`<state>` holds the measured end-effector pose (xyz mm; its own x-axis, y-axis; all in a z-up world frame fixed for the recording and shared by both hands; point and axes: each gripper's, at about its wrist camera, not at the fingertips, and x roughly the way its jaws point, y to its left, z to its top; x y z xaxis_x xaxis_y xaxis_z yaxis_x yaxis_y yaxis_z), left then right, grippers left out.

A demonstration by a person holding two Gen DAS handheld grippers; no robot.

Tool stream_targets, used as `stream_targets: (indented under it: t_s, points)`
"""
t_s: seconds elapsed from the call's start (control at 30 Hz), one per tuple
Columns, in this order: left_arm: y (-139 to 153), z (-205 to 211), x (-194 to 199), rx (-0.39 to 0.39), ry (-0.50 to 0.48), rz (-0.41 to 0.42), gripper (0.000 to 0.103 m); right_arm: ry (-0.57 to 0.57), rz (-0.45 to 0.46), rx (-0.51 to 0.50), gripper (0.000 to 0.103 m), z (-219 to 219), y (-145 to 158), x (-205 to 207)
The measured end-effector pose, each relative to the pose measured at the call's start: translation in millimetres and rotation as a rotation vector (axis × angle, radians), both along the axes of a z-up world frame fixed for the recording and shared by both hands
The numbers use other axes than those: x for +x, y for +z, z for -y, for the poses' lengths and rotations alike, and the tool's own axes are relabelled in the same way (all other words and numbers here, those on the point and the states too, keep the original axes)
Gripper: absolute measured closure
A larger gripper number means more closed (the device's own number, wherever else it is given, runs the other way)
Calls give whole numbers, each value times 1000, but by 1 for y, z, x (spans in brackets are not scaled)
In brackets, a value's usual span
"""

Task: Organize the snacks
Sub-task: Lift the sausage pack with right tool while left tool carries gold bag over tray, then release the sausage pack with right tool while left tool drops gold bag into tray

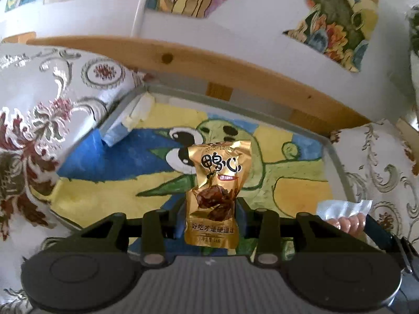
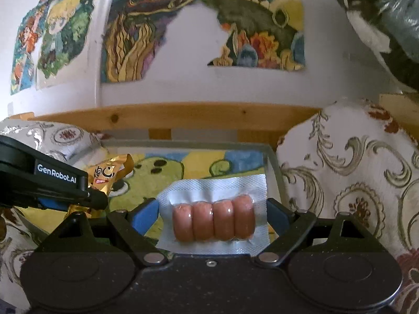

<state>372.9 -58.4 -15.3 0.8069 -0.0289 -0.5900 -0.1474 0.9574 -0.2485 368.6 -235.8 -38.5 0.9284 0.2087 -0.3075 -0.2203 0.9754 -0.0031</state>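
Gold foil snack packet, crinkled and glossy with black characters and a printed brown morsel, stands upright, pinched by its lower half between the blue-padded fingers of the left hand-held gripper. It is held above the painted tray, a shallow grey-rimmed board covered with a cartoon in blue, yellow and green, roughly over its middle.

The right hand-held gripper is clamped on a sausage pack: four plump pinkish-brown sausages side by side in clear, embossed vacuum plastic with wide flat sealed borders. The pack is held level, its borders sticking out past the blue pads, over the tray's right portion near the right rim. In the left wrist view the same pack shows at the lower right, just beside the left tool.

Both tools point toward the tray's far edge, side by side, the left one angled slightly inward across the right view.

Cushions of white fabric with raised scroll and floral patterns flank the tray. A wooden rail runs behind it.
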Motion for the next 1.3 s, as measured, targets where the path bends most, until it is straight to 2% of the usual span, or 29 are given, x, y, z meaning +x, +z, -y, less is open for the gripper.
stream_targets:
  t_s: [0.3, 0.5, 0.6, 0.63, 0.67, 0.97, 1.13, 1.3]
  points:
    - [-13, 4, 13, 30, 1, -44, 58, 11, -63, -10, 14, -1, -10, 8]
    - [-12, 5, 13, 35, 7, -55, 49, 17, -80, -31, 13, -5, -13, 9]
    - [-10, 4, 11, 28, 11, -52, 44, 15, -61, -35, 4, -5, -10, 6]
    - [-9, 3, 10, 26, 13, -49, 39, 14, -52, -33, 2, -5, -9, 5]
    - [-8, 3, 8, 25, 18, -43, 33, 13, -48, -33, 2, -5, -7, 5]
    - [22, -6, -23, 39, 68, 69, 8, 8, 19, -30, 1, -4, 14, -14]
    - [43, -12, -50, 76, 105, 132, 1, 1, 77, -8, 1, 0, 32, -41]
    - [59, -17, -83, 102, 112, 175, 1, -5, 132, 46, 1, 9, 51, -74]
